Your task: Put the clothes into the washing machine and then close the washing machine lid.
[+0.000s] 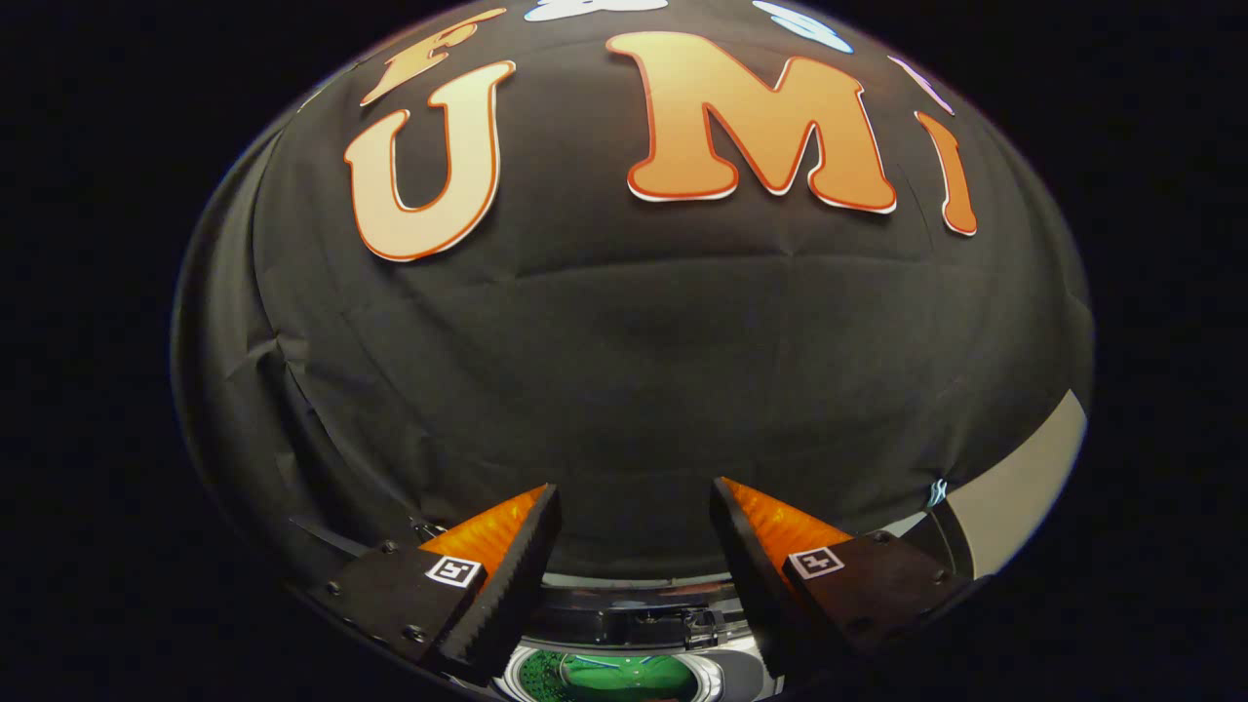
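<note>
Here the gripper [634, 546] stands open, its ridged wedge fingers [507, 585] apart and holding nothing. Low between them sits the washing machine [624, 624], a round shiny metal rim around something green; wrinkled black cloth [624, 370] hangs far beyond.

one washing machine [634, 643] — one claw [634, 512], two fingers apart

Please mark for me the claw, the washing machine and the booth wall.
claw [634, 497]: gripper view, the open gap midway between its fingertips.
washing machine [624, 616]: gripper view, its metal rim between the fingers.
booth wall [624, 370]: gripper view, bare cloth beyond the fingers.
</note>
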`<state>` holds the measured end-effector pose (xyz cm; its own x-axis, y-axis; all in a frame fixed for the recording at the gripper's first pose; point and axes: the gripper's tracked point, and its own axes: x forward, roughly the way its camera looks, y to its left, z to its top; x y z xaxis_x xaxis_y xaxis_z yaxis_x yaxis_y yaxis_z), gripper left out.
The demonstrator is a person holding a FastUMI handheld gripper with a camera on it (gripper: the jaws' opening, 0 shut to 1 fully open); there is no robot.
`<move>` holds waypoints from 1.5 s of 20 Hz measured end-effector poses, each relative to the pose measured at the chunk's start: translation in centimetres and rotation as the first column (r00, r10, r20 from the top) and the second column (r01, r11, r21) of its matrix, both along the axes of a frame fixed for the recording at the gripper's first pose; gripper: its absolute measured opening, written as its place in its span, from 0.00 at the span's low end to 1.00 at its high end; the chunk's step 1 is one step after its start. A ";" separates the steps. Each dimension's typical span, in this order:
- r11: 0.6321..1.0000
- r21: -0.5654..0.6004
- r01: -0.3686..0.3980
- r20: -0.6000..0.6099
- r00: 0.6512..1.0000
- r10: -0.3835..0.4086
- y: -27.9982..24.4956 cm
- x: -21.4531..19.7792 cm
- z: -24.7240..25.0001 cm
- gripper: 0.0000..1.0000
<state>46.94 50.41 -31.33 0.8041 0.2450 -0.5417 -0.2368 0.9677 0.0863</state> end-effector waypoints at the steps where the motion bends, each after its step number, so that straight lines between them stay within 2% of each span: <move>1: 1.000 -0.012 -0.012 0.000 1.000 0.012 -0.1 0.0 -0.2 0.97; 3: 0.998 -0.046 -0.043 0.026 0.999 0.044 -0.1 -0.3 -0.4 0.97; 9: 0.999 -0.018 -0.034 0.081 0.996 0.036 -0.4 -1.2 0.3 0.97; 30: 0.999 -0.005 -0.054 0.150 0.987 0.054 -2.8 -10.6 0.9 0.97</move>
